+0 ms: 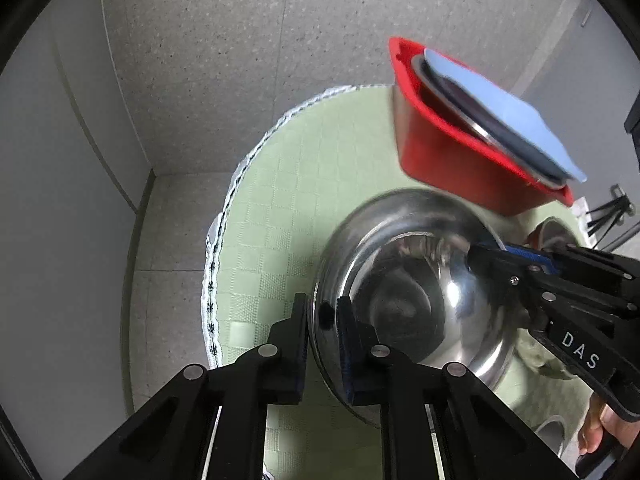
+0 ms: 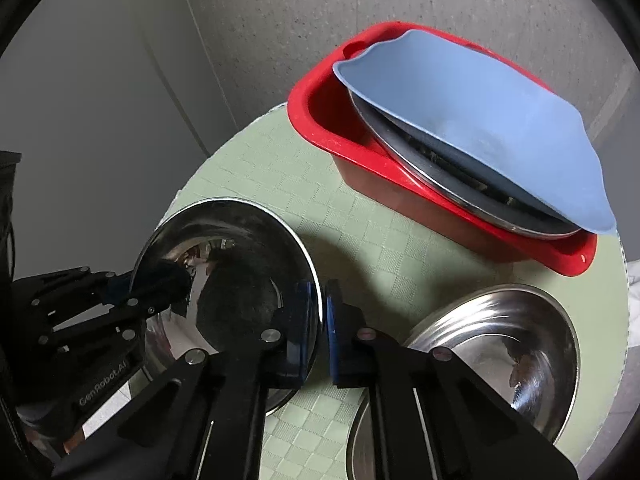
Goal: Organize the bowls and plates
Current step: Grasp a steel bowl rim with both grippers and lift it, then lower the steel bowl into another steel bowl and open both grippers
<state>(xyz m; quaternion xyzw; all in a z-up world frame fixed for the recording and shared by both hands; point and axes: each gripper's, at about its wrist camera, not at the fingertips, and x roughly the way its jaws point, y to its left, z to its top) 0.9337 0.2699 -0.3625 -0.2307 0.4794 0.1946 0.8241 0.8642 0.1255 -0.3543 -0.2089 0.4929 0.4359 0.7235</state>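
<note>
A wide, shiny stainless-steel bowl (image 1: 408,292) was held over the round table spread with a pale green checked cloth (image 1: 280,208), gripped from both sides at once. On the left, the left gripper (image 1: 323,320) was clamped on the near rim, one blue-padded finger outside the wall and the other inside. The steel bowl appeared tipped and lifted off the cloth, though the lens made that hard to confirm. On the far side, the right gripper (image 2: 323,316) was closed on the opposite rim in the same way.

Further right, a red rectangular plastic basin (image 2: 392,168) was seen well apart from the steel bowl, already loaded with a flat steel plate (image 2: 424,176), a dark dish and a blue scalloped plastic bowl (image 2: 480,120) leaning across the top. At the right edge, a second steel bowl (image 2: 500,344) was left on the cloth.

The risk was judged to lie in the grip: thin, polished rims could slip from the pads if the two grippers were pulled apart or moved unevenly. The leaning stack could also be knocked or toppled if the bowl were set in carelessly.
</note>
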